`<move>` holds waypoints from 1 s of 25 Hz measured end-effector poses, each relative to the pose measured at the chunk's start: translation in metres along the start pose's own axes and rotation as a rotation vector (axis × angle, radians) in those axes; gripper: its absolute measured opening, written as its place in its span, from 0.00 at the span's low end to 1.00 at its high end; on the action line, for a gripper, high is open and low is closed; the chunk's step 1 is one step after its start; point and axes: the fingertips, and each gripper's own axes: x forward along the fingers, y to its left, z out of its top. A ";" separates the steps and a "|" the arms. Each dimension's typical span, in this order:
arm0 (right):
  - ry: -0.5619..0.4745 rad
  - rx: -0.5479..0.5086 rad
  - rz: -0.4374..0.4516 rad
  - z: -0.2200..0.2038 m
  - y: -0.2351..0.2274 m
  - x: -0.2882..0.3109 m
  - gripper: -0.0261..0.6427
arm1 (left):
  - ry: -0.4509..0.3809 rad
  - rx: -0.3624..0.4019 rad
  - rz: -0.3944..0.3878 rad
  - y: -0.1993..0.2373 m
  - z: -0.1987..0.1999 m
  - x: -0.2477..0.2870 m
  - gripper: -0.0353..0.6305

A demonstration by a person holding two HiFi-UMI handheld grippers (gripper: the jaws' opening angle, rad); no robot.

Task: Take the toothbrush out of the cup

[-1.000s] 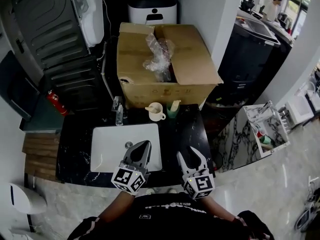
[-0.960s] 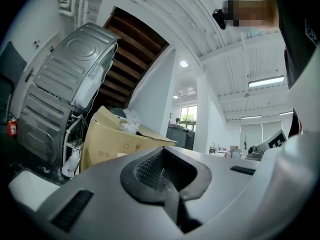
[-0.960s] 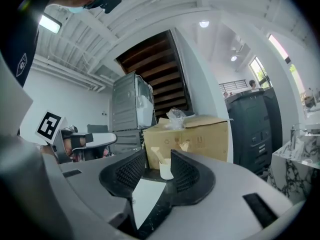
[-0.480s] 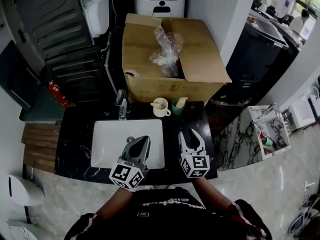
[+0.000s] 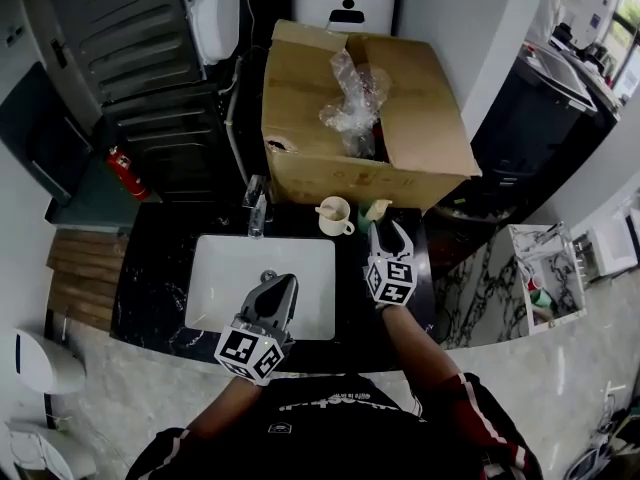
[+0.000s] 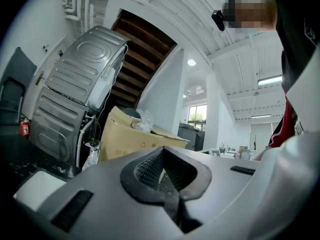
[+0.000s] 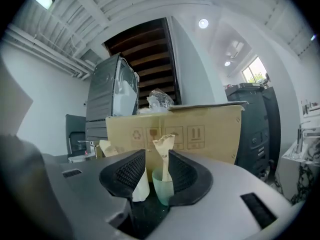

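Wrapped toothbrush (image 7: pixel 164 151) upright in the green cup (image 7: pixel 161 188).
Head view: our left hand-held gripper (image 5: pixel 283 285), jaws together, over the white sink (image 5: pixel 220 290); right hand-held gripper (image 5: pixel 389 230) just short of the cup. Right gripper view: we see ribbed jaws apart, framing the translucent cup.

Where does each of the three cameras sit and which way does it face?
Head view: on the person's head, looking steeply down at the sink and counter; both forearms, the left gripper and right gripper show.
Left gripper view: on the left gripper, looking level along its shut fingers toward the cardboard box; a sleeve shows at right.
Right gripper view: on the right gripper, looking along its open fingers at the green cup holding the toothbrush; no body shows.
Shared: the cardboard box appears in all three.
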 end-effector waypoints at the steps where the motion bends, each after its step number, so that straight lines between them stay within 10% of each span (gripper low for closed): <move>1: 0.015 -0.007 0.000 -0.004 -0.002 0.009 0.30 | 0.001 0.003 0.004 0.002 0.000 0.000 0.08; 25: 0.054 -0.187 0.015 -0.002 -0.010 0.047 0.10 | -0.004 -0.019 0.002 0.018 0.004 0.015 0.08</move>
